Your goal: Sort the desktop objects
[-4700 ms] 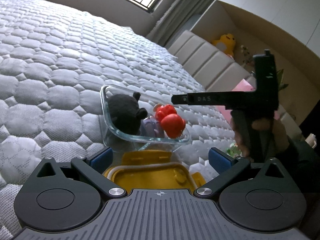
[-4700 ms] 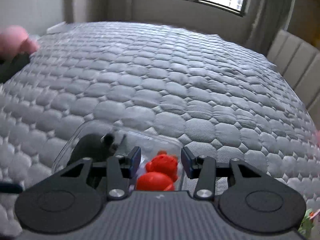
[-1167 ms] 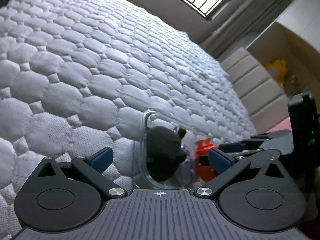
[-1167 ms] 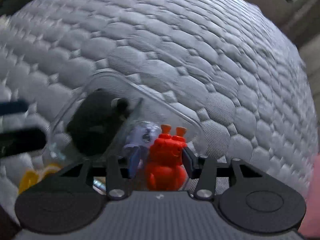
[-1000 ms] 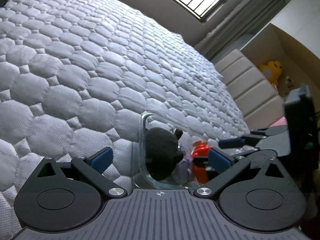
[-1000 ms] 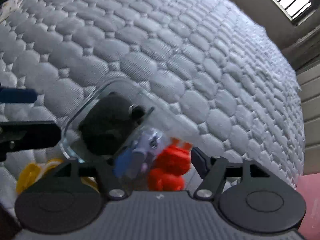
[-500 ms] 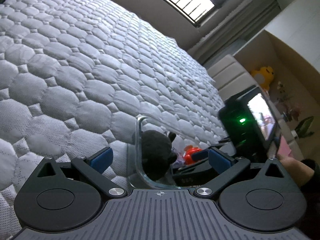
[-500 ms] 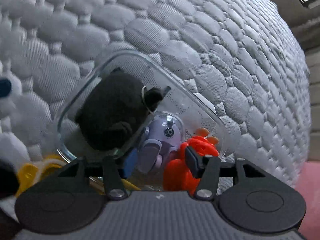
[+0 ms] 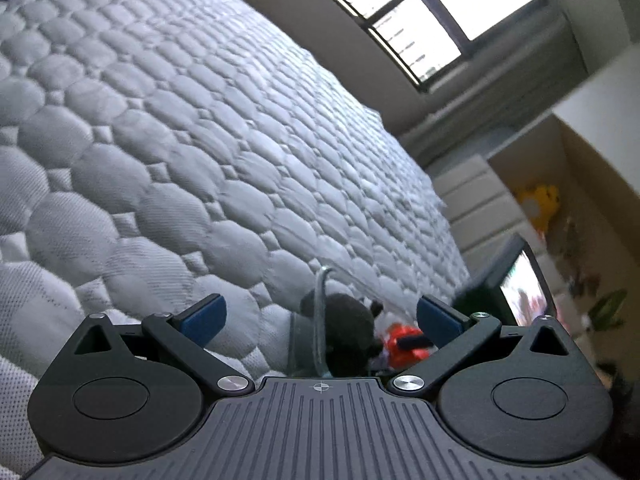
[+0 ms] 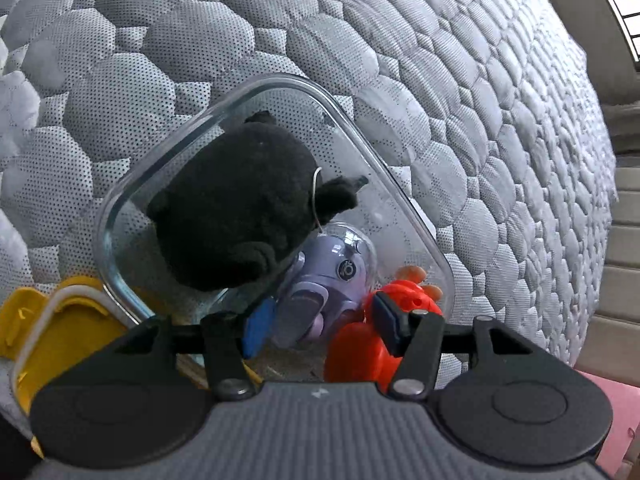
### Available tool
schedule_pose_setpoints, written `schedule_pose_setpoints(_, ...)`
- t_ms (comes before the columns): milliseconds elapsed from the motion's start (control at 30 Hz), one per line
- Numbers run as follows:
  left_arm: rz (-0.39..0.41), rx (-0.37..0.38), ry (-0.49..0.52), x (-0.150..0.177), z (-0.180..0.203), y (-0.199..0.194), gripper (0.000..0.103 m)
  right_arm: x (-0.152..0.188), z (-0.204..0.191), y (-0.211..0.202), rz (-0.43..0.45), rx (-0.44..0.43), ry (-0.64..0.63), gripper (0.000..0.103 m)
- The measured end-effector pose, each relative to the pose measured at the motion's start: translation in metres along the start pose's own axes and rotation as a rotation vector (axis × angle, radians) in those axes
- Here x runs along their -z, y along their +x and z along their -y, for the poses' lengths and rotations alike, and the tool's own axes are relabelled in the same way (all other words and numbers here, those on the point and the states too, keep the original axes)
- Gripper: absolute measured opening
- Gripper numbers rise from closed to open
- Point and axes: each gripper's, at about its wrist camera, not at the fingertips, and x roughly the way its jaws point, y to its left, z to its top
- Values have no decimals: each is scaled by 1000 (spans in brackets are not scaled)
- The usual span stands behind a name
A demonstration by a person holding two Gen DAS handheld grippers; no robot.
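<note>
Quilted mattress (image 10: 440, 80) beneath; my right gripper (image 10: 316, 322), spread, straddles the purple toy (image 10: 320, 296); I'd centre before clamping.

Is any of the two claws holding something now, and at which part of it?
The left claw is wide open and holds nothing. The right claw straddles the purple toy in the glass container; actual contact cannot be told.

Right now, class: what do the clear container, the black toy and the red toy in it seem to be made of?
Clear container: probably glass, possibly hard plastic; transparent, glossy thick rim.
Black toy: plush fabric; matte, fuzzy surface.
Red toy: likely moulded plastic; smooth, shiny, uniform colour.
</note>
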Motion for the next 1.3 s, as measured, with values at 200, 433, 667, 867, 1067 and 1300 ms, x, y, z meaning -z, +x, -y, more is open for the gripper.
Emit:
schedule_pose_setpoints(200,-10,8,-45,-3,-8,5,103,38,43,-41,174,11,205,78)
schedule_pose_setpoints(433,-42,20,42,5,14,12,103,48,81,-14,157,-107,392,58)
schedule_pose_setpoints(667,-77,2,63,8,16,25,103,45,86,8,178,-188,457,47)
schedule_pose_setpoints(867,-77,-7,49,8,13,25,103,74,108,-28,324,-221,527,46)
schedule_pose_setpoints(1067,-78,-6,63,9,19,26,103,133,134,-60,353,-316,620,29)
schedule_pose_setpoints(1300,-121,68,175,20,37,26,103,172,109,-86,417,-520,558,29)
